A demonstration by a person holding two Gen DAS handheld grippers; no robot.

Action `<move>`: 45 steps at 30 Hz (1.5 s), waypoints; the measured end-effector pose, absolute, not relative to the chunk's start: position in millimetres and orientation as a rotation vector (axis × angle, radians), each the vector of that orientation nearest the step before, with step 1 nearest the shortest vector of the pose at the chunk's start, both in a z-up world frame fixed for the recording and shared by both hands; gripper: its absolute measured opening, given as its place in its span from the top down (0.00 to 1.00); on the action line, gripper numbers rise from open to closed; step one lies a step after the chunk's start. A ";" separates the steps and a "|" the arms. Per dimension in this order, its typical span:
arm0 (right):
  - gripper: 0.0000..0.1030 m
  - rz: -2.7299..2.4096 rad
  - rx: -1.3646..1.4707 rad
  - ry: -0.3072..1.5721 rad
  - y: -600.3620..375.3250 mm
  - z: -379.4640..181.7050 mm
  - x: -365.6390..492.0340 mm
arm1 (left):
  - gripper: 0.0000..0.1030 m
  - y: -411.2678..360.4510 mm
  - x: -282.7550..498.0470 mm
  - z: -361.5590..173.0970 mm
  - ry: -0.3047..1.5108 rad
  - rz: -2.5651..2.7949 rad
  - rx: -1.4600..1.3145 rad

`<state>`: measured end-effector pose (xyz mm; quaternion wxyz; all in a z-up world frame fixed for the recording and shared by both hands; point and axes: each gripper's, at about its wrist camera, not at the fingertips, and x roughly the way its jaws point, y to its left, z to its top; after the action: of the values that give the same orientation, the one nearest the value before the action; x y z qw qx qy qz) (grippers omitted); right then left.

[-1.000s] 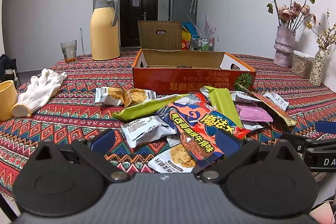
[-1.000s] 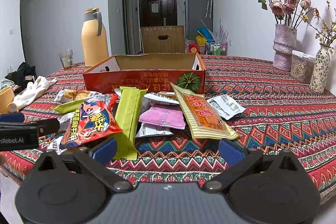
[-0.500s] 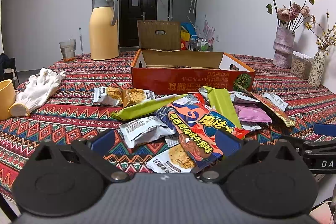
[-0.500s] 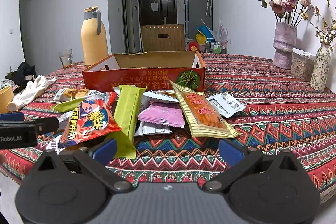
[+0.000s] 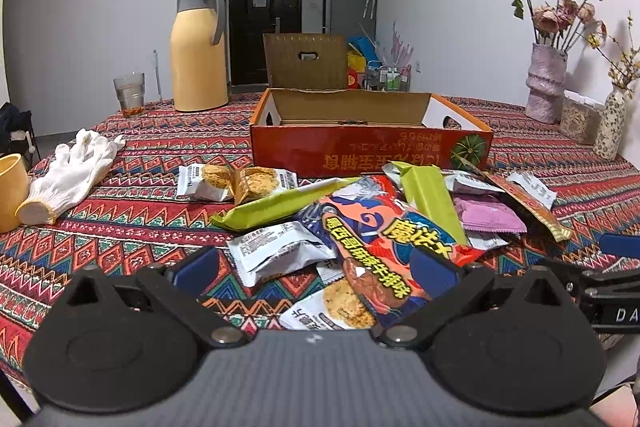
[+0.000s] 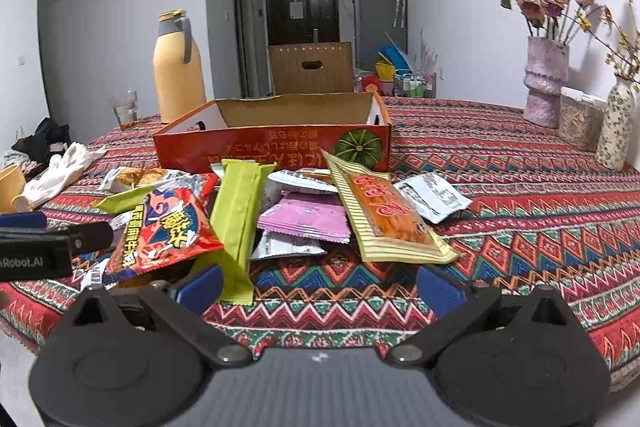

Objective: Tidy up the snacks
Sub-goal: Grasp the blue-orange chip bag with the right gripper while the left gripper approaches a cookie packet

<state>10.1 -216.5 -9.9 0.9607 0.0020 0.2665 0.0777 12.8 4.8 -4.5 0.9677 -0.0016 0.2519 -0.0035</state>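
Observation:
A heap of snack packets lies on the patterned tablecloth in front of an open orange cardboard box (image 5: 368, 151) (image 6: 276, 147). The heap holds a red and blue bag (image 5: 384, 239) (image 6: 164, 227), green bars (image 5: 280, 205) (image 6: 236, 215), a pink packet (image 6: 308, 219), a yellow striped packet (image 6: 384, 215), white biscuit packets (image 5: 280, 253) and more. My left gripper (image 5: 316, 273) stands open low over the near packets, holding nothing. My right gripper (image 6: 320, 285) is open at the table's front edge, just short of the heap.
A yellow thermos jug (image 5: 198, 51), a glass (image 5: 129, 95), white gloves (image 5: 68, 175) and a yellow cup (image 5: 10, 191) stand to the left. Vases with dried flowers (image 6: 546, 83) line the right side. A chair back (image 6: 310, 67) rises behind the box.
Both views have shifted very slightly; the right gripper has crept a little closer to the heap. Nothing was taken hold of or let go.

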 end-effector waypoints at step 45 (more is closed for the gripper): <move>0.35 0.321 -0.214 0.667 -64.6 -17.3 102.2 | 0.00 125.9 49.6 -18.5 0.544 0.040 -0.081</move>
<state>102.2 -64.6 -17.3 0.9267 -0.1043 0.3252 0.1565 49.6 125.9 -18.5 0.9622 -0.0399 0.2687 0.0198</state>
